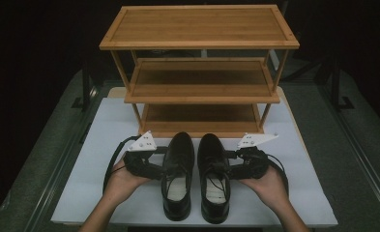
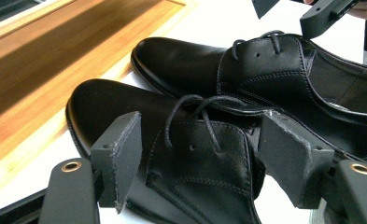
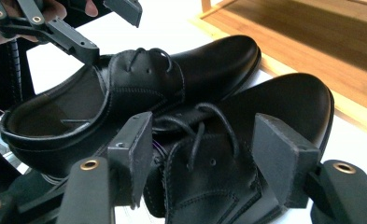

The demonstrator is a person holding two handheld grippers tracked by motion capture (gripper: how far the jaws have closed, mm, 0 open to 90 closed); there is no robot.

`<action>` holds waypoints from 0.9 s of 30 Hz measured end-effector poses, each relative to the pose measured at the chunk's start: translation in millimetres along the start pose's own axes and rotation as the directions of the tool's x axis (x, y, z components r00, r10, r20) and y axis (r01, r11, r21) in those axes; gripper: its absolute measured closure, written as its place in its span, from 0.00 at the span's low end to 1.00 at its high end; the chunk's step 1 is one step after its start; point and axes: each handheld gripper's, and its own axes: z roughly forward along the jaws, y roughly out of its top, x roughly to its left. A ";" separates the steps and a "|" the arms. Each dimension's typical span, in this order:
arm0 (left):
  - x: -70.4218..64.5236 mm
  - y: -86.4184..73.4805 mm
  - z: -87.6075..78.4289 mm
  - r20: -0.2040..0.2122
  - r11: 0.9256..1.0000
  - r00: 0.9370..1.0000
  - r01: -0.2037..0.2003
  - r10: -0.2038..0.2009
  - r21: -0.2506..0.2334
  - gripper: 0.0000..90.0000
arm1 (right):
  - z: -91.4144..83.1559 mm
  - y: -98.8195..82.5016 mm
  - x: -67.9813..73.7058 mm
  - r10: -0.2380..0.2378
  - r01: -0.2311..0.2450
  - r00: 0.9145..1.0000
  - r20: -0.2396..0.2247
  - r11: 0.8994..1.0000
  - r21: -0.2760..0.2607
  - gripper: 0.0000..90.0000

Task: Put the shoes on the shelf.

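Two black leather lace-up shoes stand side by side on the white mat, toes toward the rack: the left shoe (image 1: 179,147) (image 2: 102,107) (image 3: 209,60) and the right shoe (image 1: 211,147) (image 2: 181,60) (image 3: 288,98). My left gripper (image 1: 164,162) (image 2: 200,154) (image 3: 102,28) reaches in from the left. Its pads (image 2: 120,154) flank the left shoe's laced upper with a thin gap, so it is open. My right gripper (image 1: 228,162) (image 3: 202,154) (image 2: 293,11) comes in from the right, its pads (image 3: 279,158) closed against the right shoe's laced upper.
A three-tier bamboo shoe rack (image 1: 199,26) stands just behind the shoes, its bottom shelf (image 1: 199,113) close to the toes. The white mat (image 1: 100,145) has bare room on both sides. A person's hands hold both grippers near the front edge.
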 end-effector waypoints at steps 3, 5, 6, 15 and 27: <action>0.0 -1.7 1.4 0.007 1.000 1.000 -0.001 0.001 0.007 0.34 | 3.9 -6.7 -2.1 0.008 -0.008 1.000 0.003 1.000 0.015 0.42; -0.4 -3.2 3.2 0.005 1.000 1.000 -0.009 0.009 0.020 0.34 | 4.6 -9.2 -2.8 0.011 -0.011 1.000 0.000 1.000 0.015 0.42; -0.4 -3.2 3.2 0.005 1.000 1.000 -0.009 0.009 0.020 0.33 | 4.6 -9.2 -2.8 0.011 -0.011 1.000 0.000 1.000 0.015 0.42; -3.7 -11.8 9.0 0.036 0.999 0.999 -0.022 0.021 0.043 0.45 | 9.8 -17.0 -1.2 0.001 -0.002 1.000 0.020 0.998 0.059 0.43; -9.9 -12.2 6.9 0.036 0.997 0.999 -0.032 0.030 0.072 0.83 | 10.2 -19.5 4.5 -0.033 0.034 0.999 -0.024 0.999 0.036 0.79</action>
